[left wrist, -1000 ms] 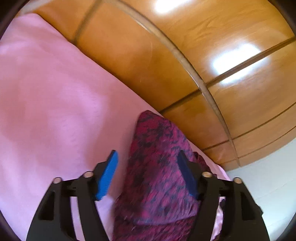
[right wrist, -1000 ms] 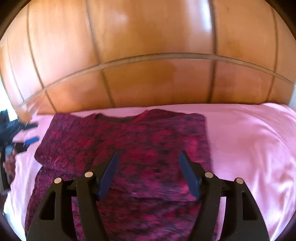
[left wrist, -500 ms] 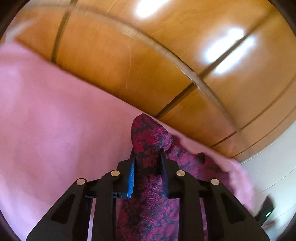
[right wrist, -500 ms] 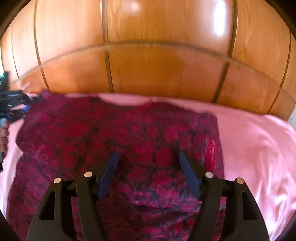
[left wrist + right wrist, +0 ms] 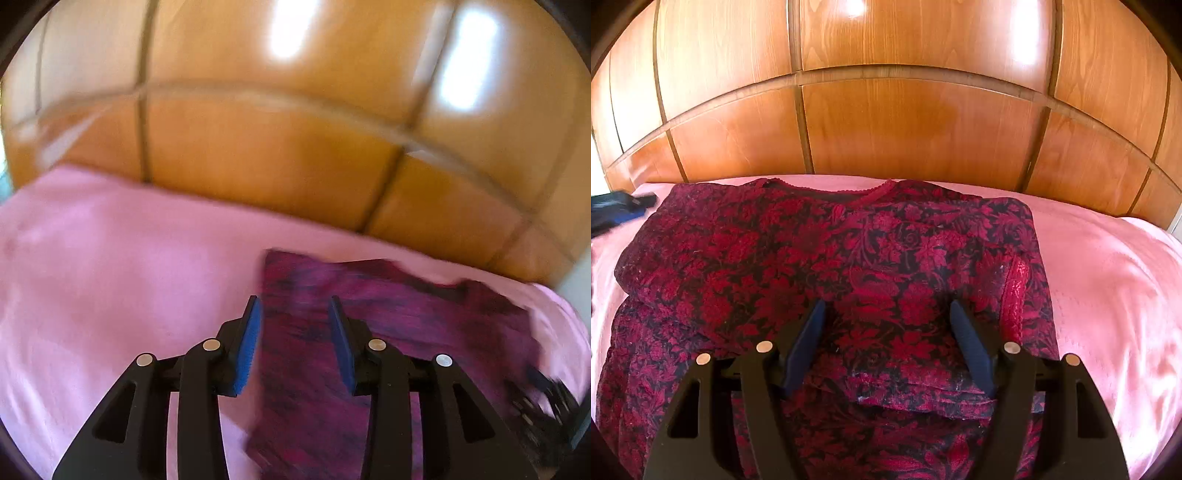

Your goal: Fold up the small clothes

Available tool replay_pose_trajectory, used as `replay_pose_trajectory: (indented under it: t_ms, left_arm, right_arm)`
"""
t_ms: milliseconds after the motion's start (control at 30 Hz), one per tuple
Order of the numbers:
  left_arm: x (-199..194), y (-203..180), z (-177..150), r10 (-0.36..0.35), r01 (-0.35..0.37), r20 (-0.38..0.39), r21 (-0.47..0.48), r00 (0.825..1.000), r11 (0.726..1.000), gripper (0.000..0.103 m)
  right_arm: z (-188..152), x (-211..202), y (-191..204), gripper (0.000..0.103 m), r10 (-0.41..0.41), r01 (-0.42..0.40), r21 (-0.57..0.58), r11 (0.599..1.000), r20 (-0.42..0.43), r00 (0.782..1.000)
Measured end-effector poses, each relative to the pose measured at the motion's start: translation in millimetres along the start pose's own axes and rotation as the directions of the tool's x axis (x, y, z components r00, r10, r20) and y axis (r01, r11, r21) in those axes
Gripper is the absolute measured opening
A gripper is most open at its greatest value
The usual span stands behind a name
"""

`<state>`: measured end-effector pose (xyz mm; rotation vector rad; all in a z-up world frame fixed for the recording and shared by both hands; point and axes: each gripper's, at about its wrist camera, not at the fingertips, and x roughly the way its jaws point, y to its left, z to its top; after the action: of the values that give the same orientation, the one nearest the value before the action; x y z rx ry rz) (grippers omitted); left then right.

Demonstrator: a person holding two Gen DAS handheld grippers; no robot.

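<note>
Bed [image 5: 1108, 295], pink sheet, wooden headboard [image 5: 905, 129] behind. Red-and-black floral top [image 5: 831, 258] lies flat on the bed, neckline nearest the headboard, long axis running from headboard toward the cameras; the side toward the left hand is already folded in.

Right gripper [image 5: 888, 334]: directly over the top's middle, jaws apart, nothing between the pads. The nearer one.

Left gripper [image 5: 293, 341]: at the top's [image 5: 388, 325] edge, jaws just opened again, fabric below, not pinched. View blurred.

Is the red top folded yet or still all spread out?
Partly folded: the top's sleeves lie tucked over its body, on the pink bed.
</note>
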<state>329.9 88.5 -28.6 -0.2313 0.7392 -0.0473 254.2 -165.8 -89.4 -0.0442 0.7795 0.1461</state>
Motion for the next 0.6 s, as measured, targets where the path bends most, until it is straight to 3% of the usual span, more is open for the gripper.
replay_pose_trajectory:
  t_ms: [100,200,367,467,600]
  left_arm:
    - [-1,-16,-18,-0.025,0.027,-0.039,0.067,0.999,0.997,0.036]
    - [32,-19,-40,0.036,-0.025,-0.145,0.079,0.989,0.997,0.036]
    - [33,-18,-43,0.050,-0.046,-0.125,0.035,0.991,0.998,0.036]
    - [9,-17,-41,0.056,-0.054,-0.099,0.026,0.993,0.998,0.036]
    - [-29,-24,-47,0.060,-0.059,-0.042,0.023,0.997,0.998,0.055]
  right_arm:
    - [0,1,0,0.070,-0.004,0.004,0.005,1.000,-0.001,1.000]
    - [1,1,0,0.070,-0.004,0.004,0.004,1.000,-0.006,1.000]
    - [1,4,-1,0.071,0.000,0.000,0.000,1.000,-0.011,1.000]
    - [1,4,0,0.071,-0.005,0.005,-0.001,1.000,-0.009,1.000]
    - [0,3,1,0.074,-0.010,0.010,-0.003,1.000,-0.001,1.000]
